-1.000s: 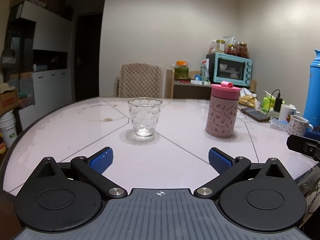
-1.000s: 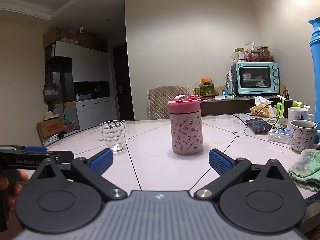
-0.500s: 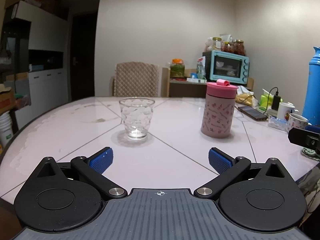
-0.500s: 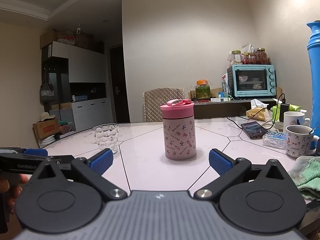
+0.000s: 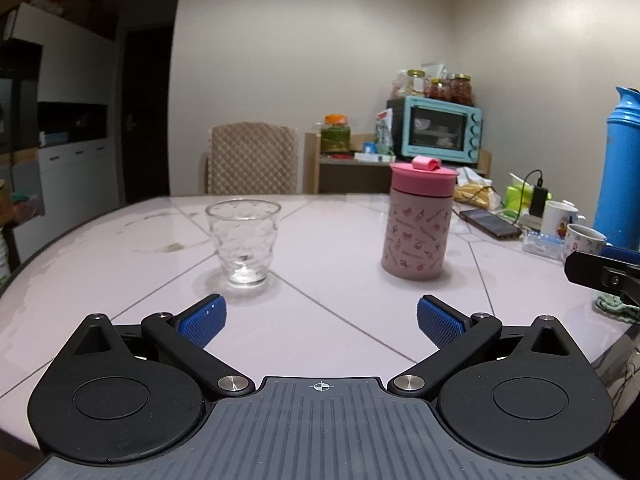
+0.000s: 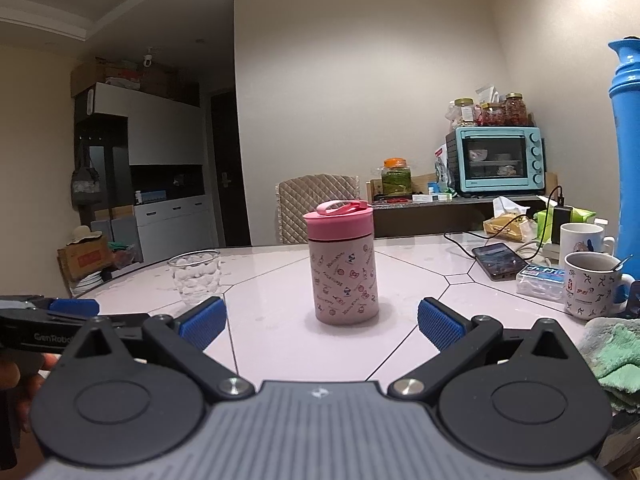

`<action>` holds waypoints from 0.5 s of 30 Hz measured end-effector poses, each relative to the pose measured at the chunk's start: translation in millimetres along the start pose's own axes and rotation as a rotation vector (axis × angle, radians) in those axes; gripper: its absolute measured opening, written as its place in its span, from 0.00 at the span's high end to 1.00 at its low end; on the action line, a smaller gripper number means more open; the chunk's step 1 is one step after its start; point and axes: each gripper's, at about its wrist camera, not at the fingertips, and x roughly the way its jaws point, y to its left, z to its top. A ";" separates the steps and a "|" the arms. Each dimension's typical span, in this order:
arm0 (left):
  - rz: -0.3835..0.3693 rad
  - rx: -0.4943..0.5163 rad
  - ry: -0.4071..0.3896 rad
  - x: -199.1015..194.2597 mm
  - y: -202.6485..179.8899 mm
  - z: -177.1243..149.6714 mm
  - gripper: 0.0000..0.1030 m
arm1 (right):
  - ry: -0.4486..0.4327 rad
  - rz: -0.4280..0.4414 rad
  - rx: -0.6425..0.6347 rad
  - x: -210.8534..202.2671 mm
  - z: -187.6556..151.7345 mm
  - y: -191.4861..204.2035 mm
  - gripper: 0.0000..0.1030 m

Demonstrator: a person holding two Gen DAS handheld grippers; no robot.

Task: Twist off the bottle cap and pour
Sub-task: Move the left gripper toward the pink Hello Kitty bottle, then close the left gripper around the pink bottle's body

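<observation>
A pink patterned bottle (image 5: pixel 418 232) with a darker pink screw cap (image 5: pixel 423 174) stands upright on the white table (image 5: pixel 328 248). It also shows in the right wrist view (image 6: pixel 344 276), cap (image 6: pixel 338 220) on. A clear empty glass (image 5: pixel 243 242) stands to its left, also seen in the right wrist view (image 6: pixel 195 276). My left gripper (image 5: pixel 320 316) is open and empty, short of both, between them. My right gripper (image 6: pixel 320 316) is open and empty, facing the bottle from a short distance.
At the right of the table: a tall blue thermos (image 6: pixel 626 152), two mugs (image 6: pixel 592 288), a phone (image 6: pixel 496 260) on a cable, a green cloth (image 6: pixel 612 356). A chair (image 5: pixel 252 164) and a teal oven (image 5: pixel 436 132) stand behind the table.
Both grippers have dropped lower and come slightly closer to the table's objects; the bottle and glass look larger. Both stay open. Nothing on the table moved.
</observation>
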 end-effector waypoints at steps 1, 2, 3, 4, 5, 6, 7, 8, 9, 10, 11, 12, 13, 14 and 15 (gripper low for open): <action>-0.007 0.004 0.000 2.0 -1.2 1.1 0.00 | 0.000 -0.003 0.002 1.3 0.6 -1.2 0.00; -0.014 0.009 0.001 4.3 -2.4 2.4 0.00 | -0.001 -0.005 0.003 2.6 1.1 -2.5 0.00; -0.024 0.016 0.003 8.2 -4.4 4.4 0.00 | -0.002 -0.009 0.006 4.4 2.1 -4.2 0.00; -0.032 0.023 0.004 12.0 -6.1 6.0 0.00 | -0.003 -0.012 0.007 5.8 3.0 -5.6 0.00; -0.039 0.026 0.005 15.4 -7.4 7.5 0.00 | -0.003 -0.013 0.007 6.5 3.4 -6.1 0.00; -0.046 0.030 0.006 19.2 -8.8 9.2 0.00 | -0.003 -0.016 0.009 8.3 4.8 -7.8 0.00; -0.053 0.034 0.006 22.9 -10.2 10.9 0.00 | -0.004 -0.018 0.010 10.1 6.2 -9.5 0.00; -0.063 0.037 0.006 26.7 -11.7 12.6 0.00 | -0.004 -0.020 0.011 11.9 7.5 -11.3 0.00; -0.075 0.041 0.004 30.5 -13.4 14.2 0.00 | -0.004 -0.022 0.012 14.1 9.1 -13.2 0.00; -0.086 0.045 0.002 34.4 -15.0 15.8 0.00 | -0.004 -0.024 0.013 16.5 10.6 -15.1 0.00; -0.094 0.048 0.001 36.8 -16.0 16.7 0.00 | -0.004 -0.024 0.014 18.2 11.7 -16.3 0.00; -0.103 0.050 0.000 40.3 -17.0 17.8 0.00 | -0.005 -0.025 0.014 20.5 13.2 -17.9 0.00; -0.115 0.052 0.000 45.4 -18.5 19.3 0.00 | -0.004 -0.028 0.014 23.9 15.3 -20.0 0.00; -0.124 0.054 0.001 49.1 -19.6 20.4 0.00 | -0.003 -0.030 0.014 26.4 17.0 -21.3 0.00; -0.134 0.059 0.002 53.6 -21.1 21.5 0.00 | -0.003 -0.029 0.013 28.5 18.4 -22.5 0.00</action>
